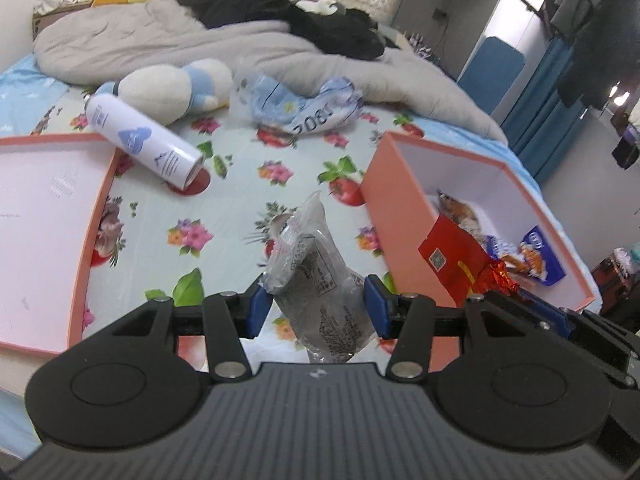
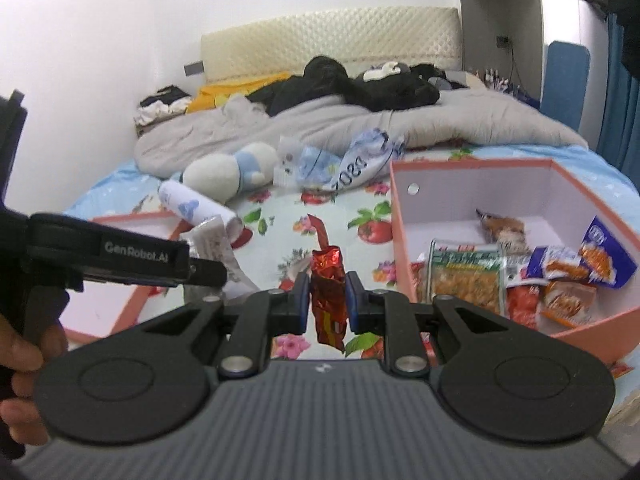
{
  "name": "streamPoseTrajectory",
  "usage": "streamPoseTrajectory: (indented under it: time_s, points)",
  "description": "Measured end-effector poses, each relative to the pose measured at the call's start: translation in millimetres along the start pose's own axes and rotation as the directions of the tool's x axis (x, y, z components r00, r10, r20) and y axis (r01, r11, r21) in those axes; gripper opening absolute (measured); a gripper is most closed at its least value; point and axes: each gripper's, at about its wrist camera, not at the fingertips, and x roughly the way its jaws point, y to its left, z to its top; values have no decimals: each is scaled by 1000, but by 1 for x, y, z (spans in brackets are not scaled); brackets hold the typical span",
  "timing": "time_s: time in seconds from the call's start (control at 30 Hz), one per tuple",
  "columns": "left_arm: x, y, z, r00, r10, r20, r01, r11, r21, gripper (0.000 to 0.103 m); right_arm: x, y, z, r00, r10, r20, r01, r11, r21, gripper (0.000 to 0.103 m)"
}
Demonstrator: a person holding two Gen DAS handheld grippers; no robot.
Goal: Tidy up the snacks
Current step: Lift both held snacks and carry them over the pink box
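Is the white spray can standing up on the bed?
No, the white spray can lies on its side on the flowery bedsheet, next to the plush toy.

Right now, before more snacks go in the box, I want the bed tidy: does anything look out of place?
Yes. A white spray can lies on its side on the floral sheet, its end resting on the pink lid; it is no snack. A crumpled blue-and-white wrapper sits loose near the grey duvet.
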Motion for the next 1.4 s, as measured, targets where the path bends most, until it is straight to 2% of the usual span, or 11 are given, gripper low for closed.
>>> streamPoseTrajectory:
  time_s: [0.33,0.63,0.83,1.07,1.4]
  points:
    - [-36,-43,14,996,-69,63,66,997,50,56,-38,-19,24,997,-22,70,21,1000,19,22]
    - [-32,-86,19,982,-175,64,170,981,89,56,-61,-48,26,991,-88,103,83,995,53,22]
    - [-13,-111,20,974,-225,35,220,969,109,56,-64,-72,21,985,-148,92,141,987,84,22]
    - [22,-132,22,970,-243,6,241,965,107,56,-52,-104,17,978,-198,66,191,976,108,22]
    - [101,-159,46,972,-224,-77,232,964,127,56,8,-150,14,981,-195,-12,195,969,150,22]
